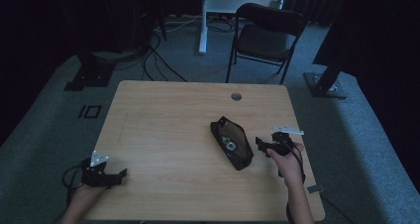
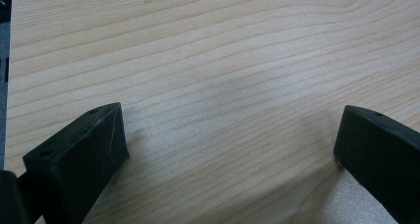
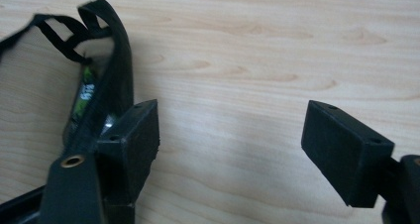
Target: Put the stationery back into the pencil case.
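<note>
Black blocky jaws of your right tool point(image 3: 230, 149) are standing wide apart, gripping nothing, one jaw just beside the rim of the soft black zippered pouch point(image 1: 231, 142) lying right of centre on the pale wooden tabletop point(image 1: 163, 120). Your left tool point(image 2: 230, 149) is also gaping wide over bare wood, well apart from it. That pouch is looking light and floppy, so you'd likely be pinching its stiffer zipper edge.
</note>
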`<state>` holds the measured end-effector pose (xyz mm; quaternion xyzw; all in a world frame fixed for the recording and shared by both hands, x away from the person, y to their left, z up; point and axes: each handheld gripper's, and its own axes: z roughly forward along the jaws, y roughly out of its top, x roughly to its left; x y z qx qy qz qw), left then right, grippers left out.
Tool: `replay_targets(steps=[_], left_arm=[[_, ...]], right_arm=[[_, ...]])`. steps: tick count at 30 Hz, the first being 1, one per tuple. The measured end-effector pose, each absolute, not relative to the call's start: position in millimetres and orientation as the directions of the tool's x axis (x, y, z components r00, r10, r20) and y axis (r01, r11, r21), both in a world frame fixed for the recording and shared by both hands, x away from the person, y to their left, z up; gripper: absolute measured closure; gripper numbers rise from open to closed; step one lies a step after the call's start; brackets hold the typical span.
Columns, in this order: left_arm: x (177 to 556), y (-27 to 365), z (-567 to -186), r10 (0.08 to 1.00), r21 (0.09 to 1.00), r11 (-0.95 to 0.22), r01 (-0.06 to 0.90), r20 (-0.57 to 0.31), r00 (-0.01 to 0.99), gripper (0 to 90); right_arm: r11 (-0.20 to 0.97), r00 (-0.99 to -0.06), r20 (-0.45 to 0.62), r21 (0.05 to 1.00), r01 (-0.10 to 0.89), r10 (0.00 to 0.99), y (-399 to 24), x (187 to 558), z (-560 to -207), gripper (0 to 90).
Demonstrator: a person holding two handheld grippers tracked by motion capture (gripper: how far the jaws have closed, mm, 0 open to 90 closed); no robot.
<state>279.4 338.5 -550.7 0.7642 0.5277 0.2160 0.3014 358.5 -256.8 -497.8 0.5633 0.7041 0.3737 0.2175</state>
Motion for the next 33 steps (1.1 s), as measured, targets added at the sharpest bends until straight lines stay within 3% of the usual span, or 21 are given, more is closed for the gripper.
replay_targets(steps=[33], left_arm=[[279,339,-551,0.936,0.689,-0.263,0.675,0.013,0.351,0.0]], right_arm=[[0.099,-0.236,0.082,0.743,0.661,0.968,-279,330,-550,16.1]])
